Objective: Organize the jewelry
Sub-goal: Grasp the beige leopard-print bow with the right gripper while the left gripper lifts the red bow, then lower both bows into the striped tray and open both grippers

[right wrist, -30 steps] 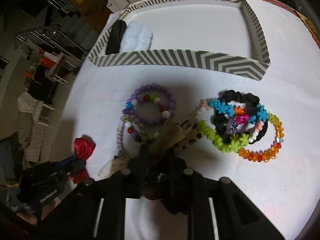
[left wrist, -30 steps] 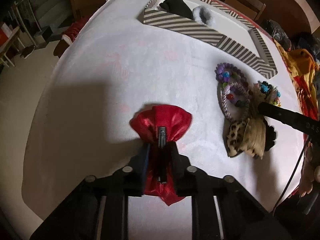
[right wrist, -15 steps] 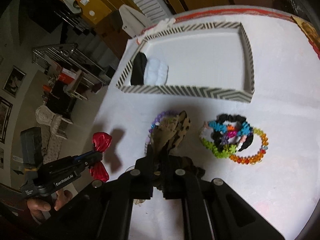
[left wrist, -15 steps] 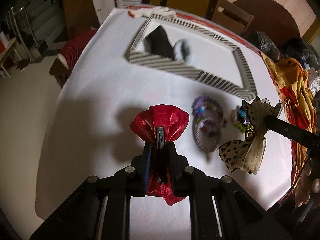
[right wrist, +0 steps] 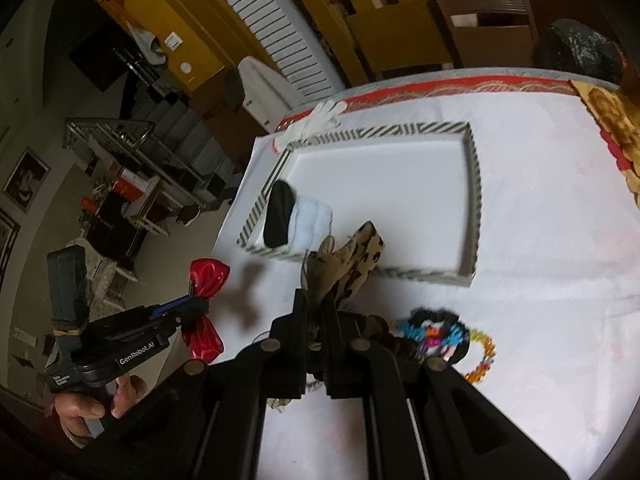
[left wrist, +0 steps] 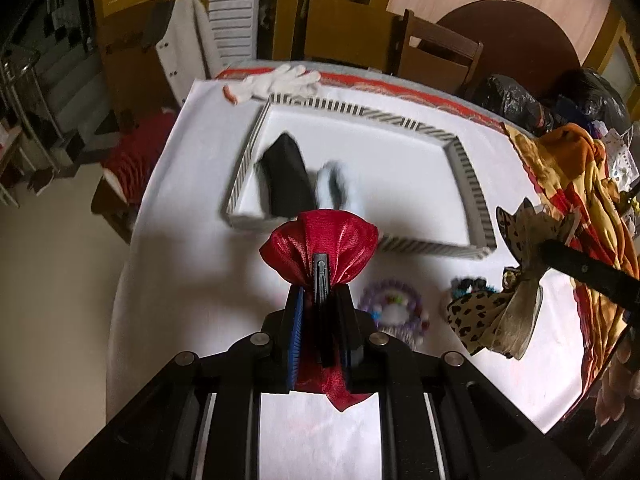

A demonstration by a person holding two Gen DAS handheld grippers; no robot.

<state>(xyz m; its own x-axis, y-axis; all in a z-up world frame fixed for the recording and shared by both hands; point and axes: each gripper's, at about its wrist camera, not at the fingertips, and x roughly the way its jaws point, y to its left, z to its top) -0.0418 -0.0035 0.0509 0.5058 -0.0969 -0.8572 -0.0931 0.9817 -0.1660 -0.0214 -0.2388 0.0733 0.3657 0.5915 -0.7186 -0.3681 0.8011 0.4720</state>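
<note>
Left wrist view: the left gripper (left wrist: 320, 300) has its fingers pinching the red bow (left wrist: 320, 248) at the knot, with the bow clear of the surface (left wrist: 192, 280). One second ago the bow sat low over the cloth, well short of the striped tray (left wrist: 468, 176). Now it hangs just before the tray's near wall, and the whole tray floor is visible. The tray holds a black item (left wrist: 286, 180) and a pale fluffy item (left wrist: 334, 190) at its left end. The purple bead bracelet (left wrist: 394, 304) lies on the surface below.

Right wrist view: the right gripper (right wrist: 316, 308) has its fingers pinching the leopard-print bow (right wrist: 352, 260), raised from the bracelet pile where it rested a second ago. It is now in the air by the tray's near wall. The multicoloured bracelets (right wrist: 444, 334) remain on the surface to the right.

Assessment: both bows are lifted and in transit together toward the tray. The likely next step is release inside it, beside the items already placed. The bracelets are still to be sorted.
</note>
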